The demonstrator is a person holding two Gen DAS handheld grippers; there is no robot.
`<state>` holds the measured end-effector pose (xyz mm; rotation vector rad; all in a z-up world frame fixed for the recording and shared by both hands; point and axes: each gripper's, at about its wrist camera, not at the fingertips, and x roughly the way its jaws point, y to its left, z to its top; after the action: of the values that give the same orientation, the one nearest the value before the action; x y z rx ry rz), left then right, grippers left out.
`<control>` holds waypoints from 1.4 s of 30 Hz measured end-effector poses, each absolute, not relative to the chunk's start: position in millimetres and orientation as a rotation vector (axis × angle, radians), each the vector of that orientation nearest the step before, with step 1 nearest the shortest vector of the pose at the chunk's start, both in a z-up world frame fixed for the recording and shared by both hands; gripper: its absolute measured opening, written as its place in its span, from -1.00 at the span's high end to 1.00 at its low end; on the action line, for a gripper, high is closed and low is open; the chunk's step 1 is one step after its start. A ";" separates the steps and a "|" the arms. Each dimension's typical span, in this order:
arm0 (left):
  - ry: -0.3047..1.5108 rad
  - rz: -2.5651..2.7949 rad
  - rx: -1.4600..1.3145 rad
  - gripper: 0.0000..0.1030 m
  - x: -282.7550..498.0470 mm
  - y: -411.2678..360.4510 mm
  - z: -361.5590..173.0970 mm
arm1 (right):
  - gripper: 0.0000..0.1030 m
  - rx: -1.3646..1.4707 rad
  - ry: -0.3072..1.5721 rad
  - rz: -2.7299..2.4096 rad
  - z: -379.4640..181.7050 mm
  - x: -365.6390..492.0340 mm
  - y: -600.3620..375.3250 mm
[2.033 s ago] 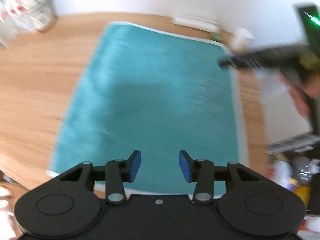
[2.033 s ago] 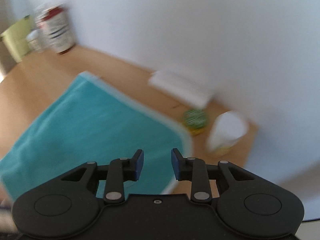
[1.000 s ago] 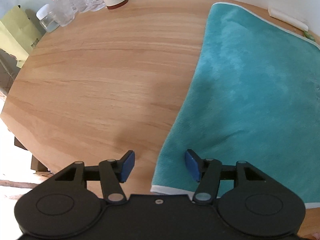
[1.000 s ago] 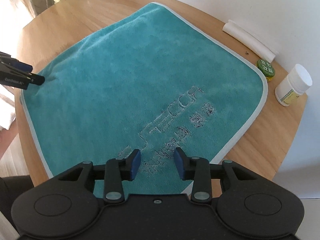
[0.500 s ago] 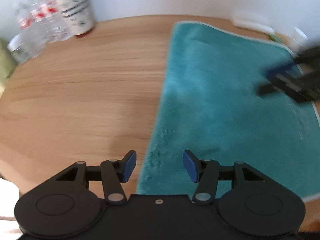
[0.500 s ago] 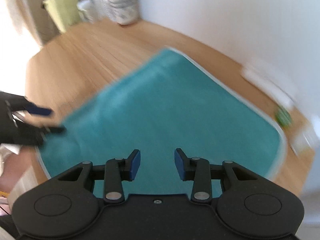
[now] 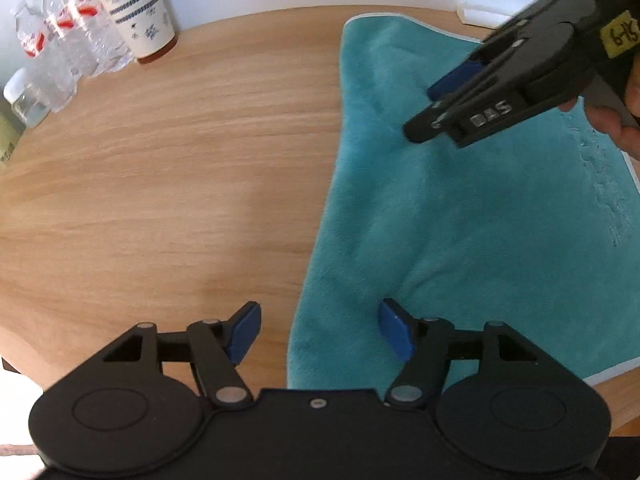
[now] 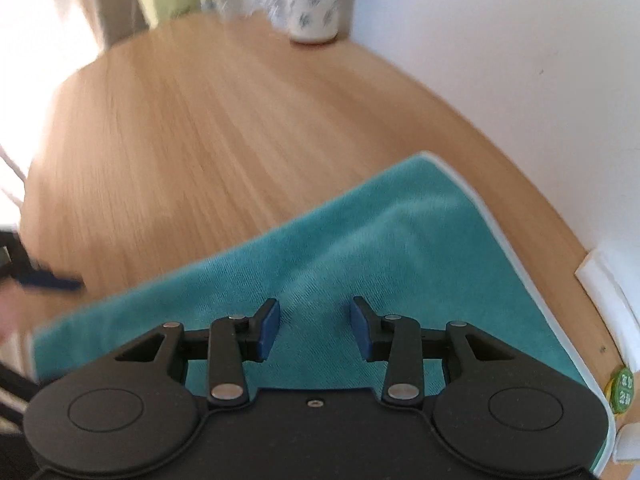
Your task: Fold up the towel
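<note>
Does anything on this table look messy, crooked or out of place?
Nothing much. The teal towel lies flat on the table, with only soft ripples near its left edge and no fold begun. The cup and bottles stand upright at the back. Nothing looks spilled or damaged.

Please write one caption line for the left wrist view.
Open left gripper straddles the teal towel's near-left edge on the wooden table.

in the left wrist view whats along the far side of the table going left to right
small glass jar → clear water bottles → patterned cup → far corner of the teal towel → right gripper
</note>
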<state>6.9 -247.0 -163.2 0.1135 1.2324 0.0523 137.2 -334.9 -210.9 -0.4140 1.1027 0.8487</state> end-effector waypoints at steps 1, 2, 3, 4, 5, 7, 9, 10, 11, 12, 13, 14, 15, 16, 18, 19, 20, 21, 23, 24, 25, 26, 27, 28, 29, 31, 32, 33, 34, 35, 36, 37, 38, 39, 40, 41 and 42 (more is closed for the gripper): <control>1.239 0.054 0.122 -0.31 6.3 -245.8 -162.9 | -0.05 -0.400 1.111 0.844 -211.8 139.4 -338.4; 1.246 0.057 0.130 -0.31 5.8 -245.6 -162.6 | -0.14 -0.387 1.120 0.839 -212.6 141.6 -341.8; 1.254 0.060 0.131 -0.31 6.3 -244.6 -162.7 | -0.15 -0.361 1.134 0.837 -214.4 146.4 -348.0; 1.260 0.062 0.128 -0.31 6.9 -243.9 -162.5 | -0.15 -0.352 1.136 0.836 -213.2 148.3 -350.4; 1.267 0.064 0.124 -0.29 8.1 -243.3 -161.5 | -0.15 -0.344 1.132 0.823 -210.8 148.4 -352.0; 1.294 0.085 0.080 -0.21 12.4 -238.0 -155.9 | -0.14 -0.323 1.101 0.796 -202.4 146.8 -357.2; 1.293 0.096 0.061 -0.20 14.7 -235.7 -149.8 | -0.15 -0.296 1.046 0.770 -190.2 143.2 -364.9; 1.281 0.104 0.055 -0.20 16.7 -233.8 -144.4 | -0.15 -0.299 1.049 0.755 -187.8 141.0 -370.1; 1.266 0.114 0.049 -0.20 19.4 -231.5 -137.7 | -0.15 -0.302 1.053 0.740 -185.7 138.8 -375.3; 1.253 0.120 0.036 -0.20 22.9 -229.5 -132.4 | -0.15 -0.305 1.058 0.725 -183.5 136.5 -380.6; 1.240 0.124 0.020 -0.20 26.6 -227.6 -127.5 | -0.15 -0.309 1.070 0.719 -185.3 134.4 -385.5; 1.227 0.127 0.005 -0.20 30.3 -225.7 -122.5 | -0.15 -0.313 1.082 0.714 -187.2 132.3 -390.4; 1.217 0.124 -0.008 -0.21 36.4 -224.8 -118.3 | -0.15 -0.308 1.104 0.712 -191.0 128.5 -398.6; 1.207 0.122 -0.016 -0.21 42.2 -223.8 -115.9 | -0.15 -0.298 1.114 0.708 -192.7 125.8 -404.9; 1.171 0.112 -0.017 -0.21 59.8 -222.8 -109.7 | -0.15 -0.270 1.133 0.702 -195.9 120.0 -415.1; 1.158 0.102 -0.013 -0.21 65.4 -223.7 -107.3 | -0.15 -0.250 1.144 0.699 -197.4 116.7 -418.9; 1.133 0.080 -0.006 -0.21 75.0 -225.3 -103.9 | -0.15 -0.241 1.148 0.700 -198.3 114.0 -420.9; 1.119 0.056 -0.001 -0.21 85.0 -226.3 -103.0 | -0.15 -0.233 1.152 0.700 -199.1 111.3 -422.8; 1.105 0.008 0.008 -0.13 102.6 -230.0 -101.9 | -0.15 -0.227 1.164 0.691 -200.0 108.1 -423.4; 1.080 -0.059 0.033 -0.11 118.0 -233.2 -102.2 | -0.15 -0.211 1.181 0.693 -201.4 106.2 -422.9; 1.067 -0.089 0.049 -0.11 126.3 -234.8 -102.3 | -0.15 -0.200 1.188 0.688 -201.7 105.9 -417.6; 1.064 -0.110 0.069 -0.11 139.3 -235.7 -104.3 | -0.17 -0.200 1.194 0.680 -202.4 104.6 -415.3; 1.064 -0.138 0.077 -0.11 151.0 -235.2 -107.3 | -0.17 -0.211 1.202 0.669 -202.7 103.6 -412.8; 1.066 -0.160 0.075 -0.11 158.7 -234.0 -109.8 | -0.17 -0.222 1.209 0.658 -203.0 102.6 -410.3; 1.072 -0.190 0.073 -0.11 171.3 -232.8 -114.4 | -0.17 -0.223 1.216 0.652 -203.1 101.1 -408.1; 1.073 -0.224 0.079 -0.11 185.8 -232.5 -120.9 | -0.17 -0.225 1.229 0.639 -203.3 98.0 -403.7; 1.072 -0.253 0.074 -0.11 193.1 -231.2 -124.7 | -0.17 -0.216 1.238 0.628 -203.4 97.7 -403.3; 1.069 -0.286 0.067 -0.11 201.8 -229.6 -129.1 | -0.17 -0.208 1.247 0.616 -203.6 97.4 -403.0; 1.067 -0.306 0.067 -0.11 209.2 -229.8 -133.4 | -0.17 -0.194 1.250 0.594 -203.8 97.9 -402.3; 1.069 -0.317 0.067 -0.11 213.9 -229.6 -136.8 | -0.17 -0.186 1.250 0.583 -203.5 97.8 -402.6; 1.074 -0.329 0.060 -0.11 221.6 -229.4 -141.2 | -0.17 -0.172 1.243 0.556 -202.8 98.3 -402.7; 1.077 -0.339 0.052 -0.11 227.2 -229.1 -143.5 | -0.17 -0.170 1.242 0.531 -202.5 98.4 -401.5; 1.079 -0.355 0.042 -0.11 233.1 -229.3 -146.0 | -0.17 -0.174 1.248 0.517 -202.5 98.4 -399.8; 1.082 -0.375 0.030 -0.11 239.6 -229.6 -148.9 | -0.17 -0.169 1.248 0.512 -201.6 97.8 -398.4; 1.087 -0.386 0.025 -0.10 243.6 -230.4 -150.6 | -0.17 -0.164 1.249 0.507 -200.7 97.1 -396.9; 1.093 -0.394 0.022 0.08 246.9 -231.5 -152.0 | -0.17 -0.159 1.249 0.503 -199.7 96.4 -395.4; 1.104 -0.404 0.020 0.23 250.2 -232.5 -153.8 | -0.17 -0.150 1.254 0.501 -199.6 95.8 -394.3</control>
<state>250.2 -232.5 -153.8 0.0201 1.1042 -0.4042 95.8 -394.3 -199.6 -0.1502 1.2544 0.5011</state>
